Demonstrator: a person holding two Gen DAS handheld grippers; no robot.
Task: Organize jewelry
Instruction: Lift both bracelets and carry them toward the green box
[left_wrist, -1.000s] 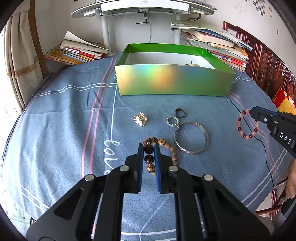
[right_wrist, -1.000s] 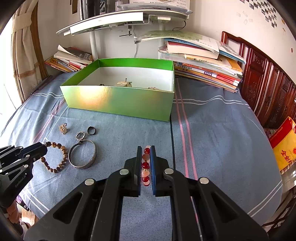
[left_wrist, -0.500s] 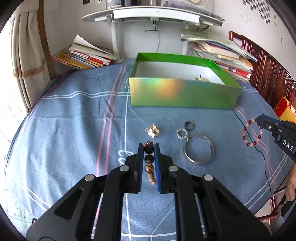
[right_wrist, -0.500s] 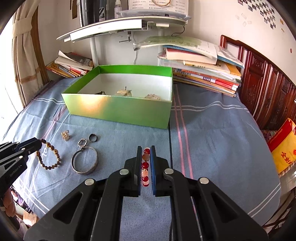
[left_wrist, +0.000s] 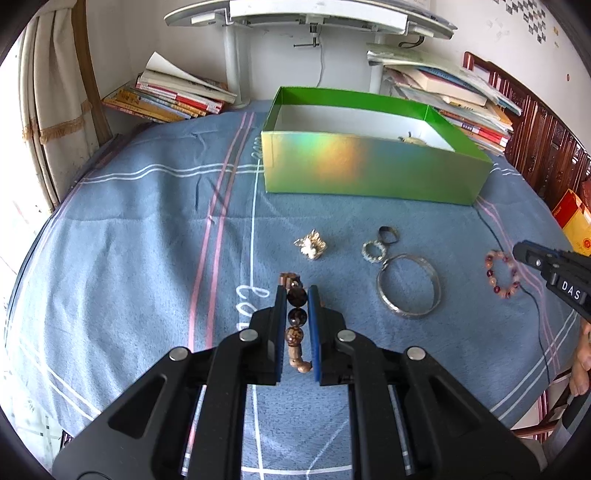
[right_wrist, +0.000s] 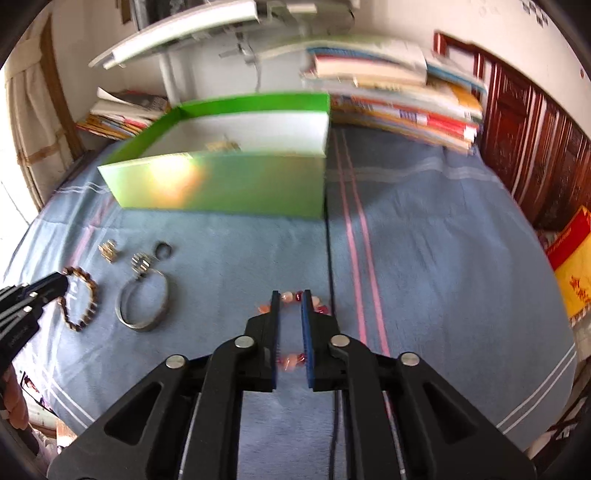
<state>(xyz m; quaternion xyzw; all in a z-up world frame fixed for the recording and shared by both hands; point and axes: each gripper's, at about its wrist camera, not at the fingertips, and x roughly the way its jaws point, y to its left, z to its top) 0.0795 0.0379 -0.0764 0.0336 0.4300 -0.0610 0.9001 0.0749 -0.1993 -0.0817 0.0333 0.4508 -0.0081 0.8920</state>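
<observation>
I am working over the blue-clothed table (left_wrist: 147, 229), where the green box (left_wrist: 369, 173) is sitting open at the far side with a few small gold-toned pieces already lying on its white floor. My left hand-held gripper (left_wrist: 297, 314) is pinching the brown bead bracelet (left_wrist: 295, 317) tight between its pads, the loop dangling just above the cloth. My right hand-held gripper (right_wrist: 290, 332) has just been opening; the pink and red bead bracelet (right_wrist: 303, 299) is lying slack between its parted pads, apparently resting on the cloth. To do this well, I am thinking each bracelet should be carried clear over the box wall before release. The silver bangle (left_wrist: 408, 286), two rings (left_wrist: 380, 243) and gold charm (left_wrist: 312, 245) are still waiting outside.
</observation>
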